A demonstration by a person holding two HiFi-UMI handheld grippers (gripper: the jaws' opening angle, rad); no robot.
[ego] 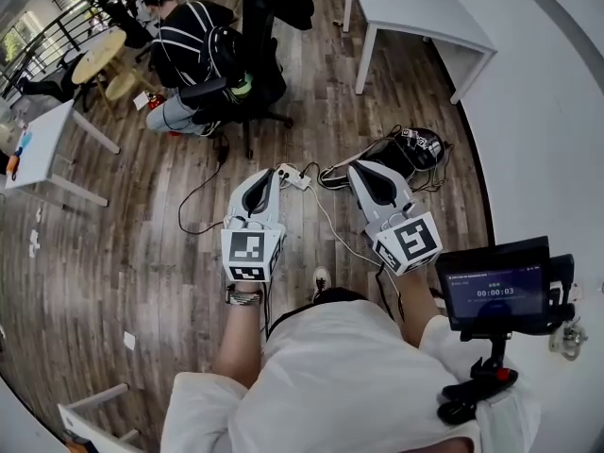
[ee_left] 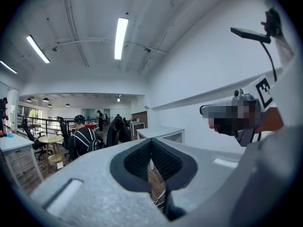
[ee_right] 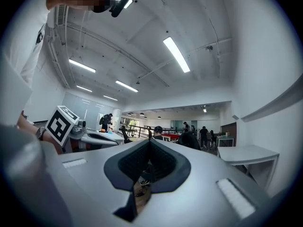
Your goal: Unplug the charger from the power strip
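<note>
Your white shirt (ego: 330, 376) fills the bottom of the head view, and a small monitor (ego: 497, 291) on a black mount sits just off your right arm. You hold both grippers out in front of you, side by side and apart, well above the wooden floor (ego: 142, 243). Your left gripper (ego: 272, 173) has its jaws pressed together with nothing between the pads, and your right gripper (ego: 357, 168) is closed and empty in the same way. The white power strip (ego: 294, 177) lies on the floor, showing between the two gripper tips and closest to the left one, with cables (ego: 330, 220) trailing from it. The charger on it is too small to pick out. Beyond it a person sits in an office chair (ego: 255, 83), and a white table (ego: 415, 12) stands by the wall.
</note>
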